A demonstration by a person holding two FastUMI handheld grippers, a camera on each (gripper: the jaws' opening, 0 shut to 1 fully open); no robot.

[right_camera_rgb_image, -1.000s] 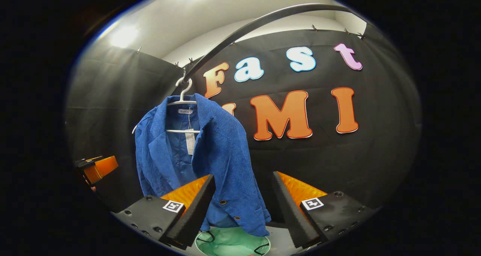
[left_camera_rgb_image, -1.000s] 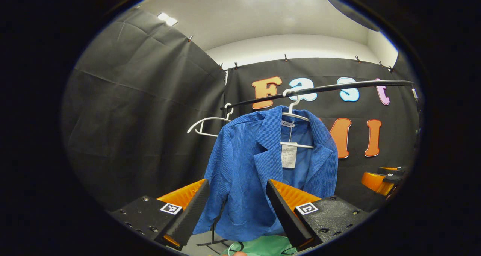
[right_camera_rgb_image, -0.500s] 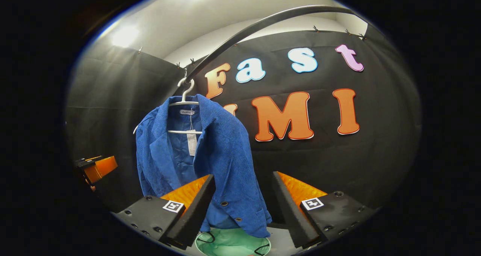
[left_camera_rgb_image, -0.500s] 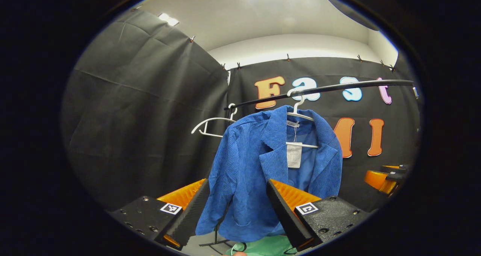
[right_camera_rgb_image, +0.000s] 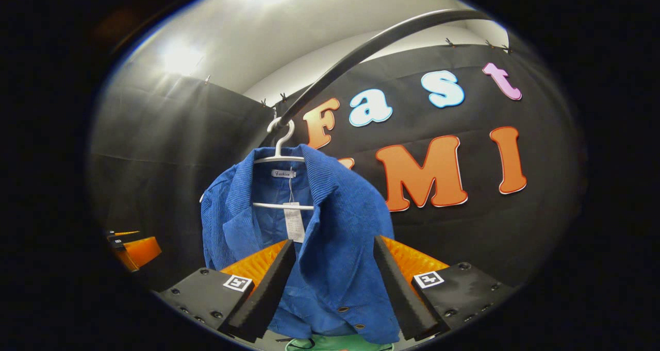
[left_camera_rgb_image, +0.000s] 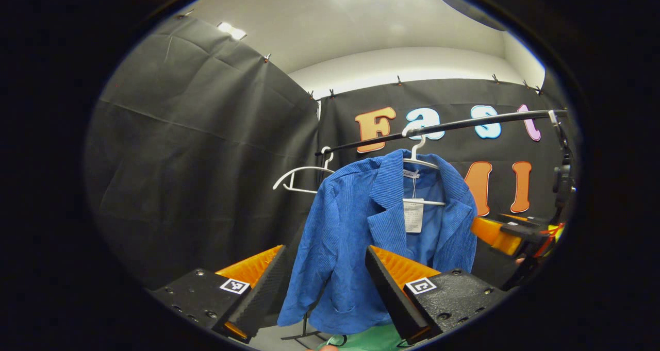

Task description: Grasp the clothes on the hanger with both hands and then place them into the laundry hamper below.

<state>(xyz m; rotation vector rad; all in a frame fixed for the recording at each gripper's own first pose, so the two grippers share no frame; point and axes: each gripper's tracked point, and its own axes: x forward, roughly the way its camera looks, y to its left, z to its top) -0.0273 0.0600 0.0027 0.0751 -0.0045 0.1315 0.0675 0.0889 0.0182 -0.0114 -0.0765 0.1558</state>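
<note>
Hanging blue jacket (left_camera_rgb_image: 361,237) framed between spread left tongs (left_camera_rgb_image: 322,289).

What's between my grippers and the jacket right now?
Nothing visible. The jacket hangs on its hanger straight ahead of the open left gripper and open right gripper, with only air between. The empty hanger hangs off to one side.

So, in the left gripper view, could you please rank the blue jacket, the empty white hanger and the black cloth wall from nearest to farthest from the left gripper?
1. Blue jacket: straight ahead of the open left gripper, hanging between its fingers' lines.
2. Empty white hanger: up and left, on the rail behind the jacket.
3. Black cloth wall: behind everything.
</note>
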